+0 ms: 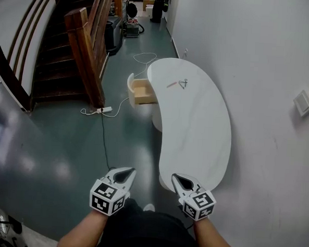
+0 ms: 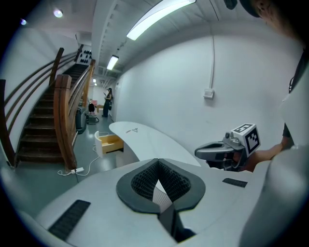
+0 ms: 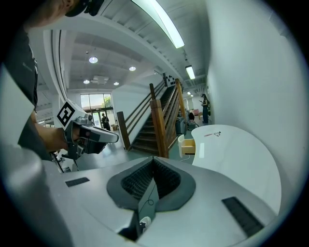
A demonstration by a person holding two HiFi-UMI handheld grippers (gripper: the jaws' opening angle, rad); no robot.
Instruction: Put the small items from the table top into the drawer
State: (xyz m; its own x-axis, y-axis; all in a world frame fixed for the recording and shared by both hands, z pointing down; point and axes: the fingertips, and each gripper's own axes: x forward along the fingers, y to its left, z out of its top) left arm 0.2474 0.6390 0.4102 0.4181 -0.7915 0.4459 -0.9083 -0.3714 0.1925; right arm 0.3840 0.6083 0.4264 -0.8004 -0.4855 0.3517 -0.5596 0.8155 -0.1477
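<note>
- The white table (image 1: 196, 128) is seen stretching away from the person, its near end lying between the two grippers.
- The left gripper (image 1: 132, 171) is held just off the table's near end, over the floor; its jaws are seen closed tip to tip, with nothing between them.
- The right gripper (image 1: 174, 176) is held at the table's near edge, likewise closed and empty.
- Two small items are seen on the table's far end, well apart from both grippers: a pink stick-like item (image 1: 171, 85) and, just beside it, a dark wire item (image 1: 183, 83); what they are cannot be told.
- The drawer (image 1: 142, 91) is pulled open at the table's far left side, its light wooden inside showing.
- A power strip (image 1: 106, 110) is seen on the floor left of the table, and a wooden staircase (image 1: 83, 43) stands beyond it.
</note>
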